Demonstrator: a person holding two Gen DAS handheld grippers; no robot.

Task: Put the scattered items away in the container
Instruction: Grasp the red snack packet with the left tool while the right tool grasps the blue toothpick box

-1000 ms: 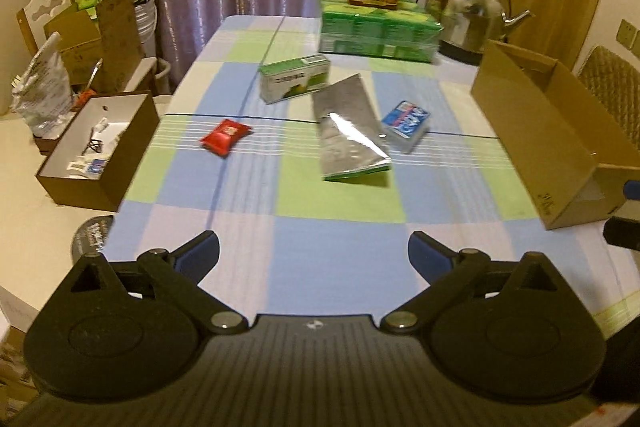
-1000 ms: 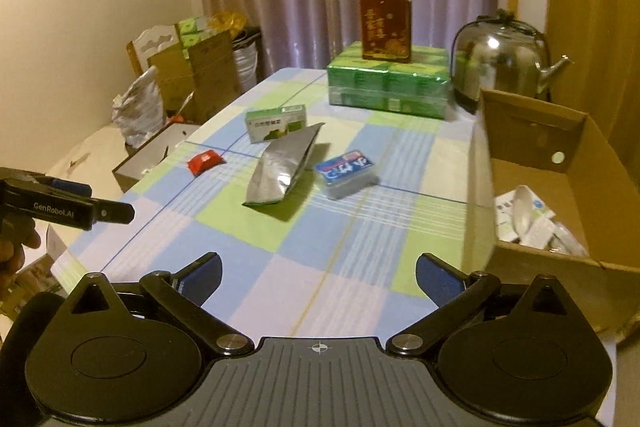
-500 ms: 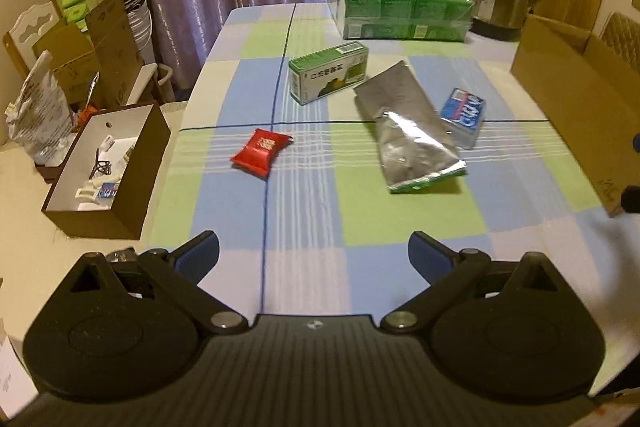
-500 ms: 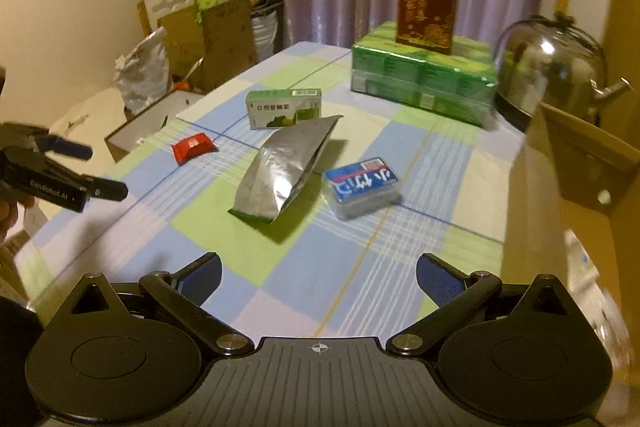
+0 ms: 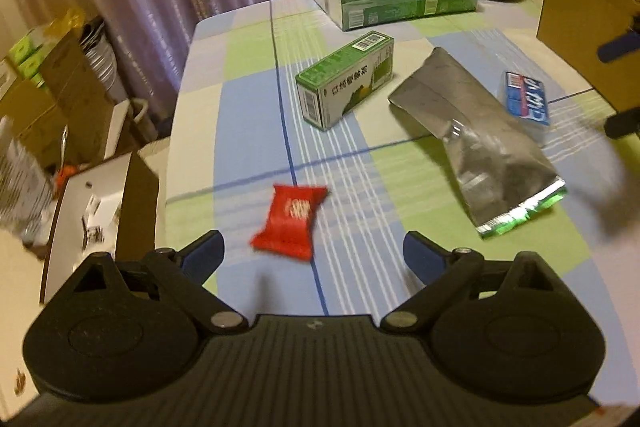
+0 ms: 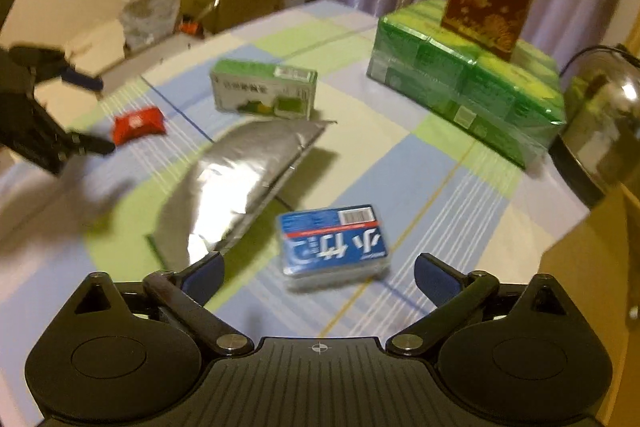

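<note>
both grippers' fingers [image 5: 204, 253] [image 6: 436, 277] spread wide, empty; cardboard box [image 5: 580, 39] cut off

On the checked tablecloth lie one red snack packet [image 5: 289, 223], one green-and-white carton [image 5: 345, 79], one silver foil pouch [image 5: 476, 143] and one blue tissue pack [image 6: 333, 242].

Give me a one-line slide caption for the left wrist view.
Open left tool poised over red snack packet; green box, silver pouch and blue pack lie beyond on checked tablecloth.

Both the left gripper [image 5: 314, 253] and right gripper [image 6: 318, 275] hover with jaws spread wide.
</note>
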